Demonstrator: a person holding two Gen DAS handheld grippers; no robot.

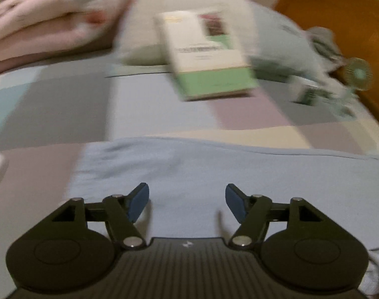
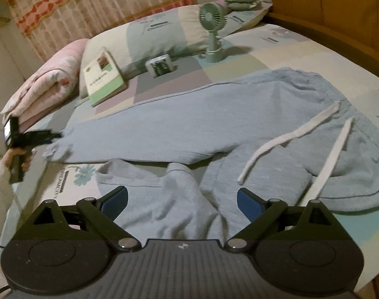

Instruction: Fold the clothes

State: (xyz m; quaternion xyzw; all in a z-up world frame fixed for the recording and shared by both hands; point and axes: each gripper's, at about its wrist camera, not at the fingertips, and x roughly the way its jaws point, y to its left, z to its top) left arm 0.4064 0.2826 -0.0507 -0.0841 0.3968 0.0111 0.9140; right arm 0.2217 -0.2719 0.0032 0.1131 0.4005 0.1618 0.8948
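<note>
A pair of light blue-grey cotton sweatpants (image 2: 214,122) lies spread on the patchwork pastel bedsheet (image 2: 276,49). Its long axis runs across the bed: the gathered waistband with two white flat drawstrings (image 2: 301,134) sits toward the orange wooden headboard (image 2: 314,5) side, and the far leg stretches straight away from it, ending in a cuff (image 2: 55,149) at the opposite edge of the bed. The near leg is bent back and rumpled.

The right gripper (image 2: 182,199) hovers over that rumpled near leg, its blue pads (image 2: 249,204) wide apart with cloth under the gap but nothing pinched. The left gripper (image 2: 57,134), held by a hand (image 2: 17,159) in a white fuzzy sleeve, is at the far leg's cuff; in its own view (image 1: 187,199) the pads are spread with only flat cloth beneath, gripping nothing.

Farther from the headboard than the small green desk fan (image 2: 212,30) are a green-and-white booklet (image 2: 103,79) leaning on a pillow (image 2: 152,32), and a folded pink quilt (image 2: 50,84).
</note>
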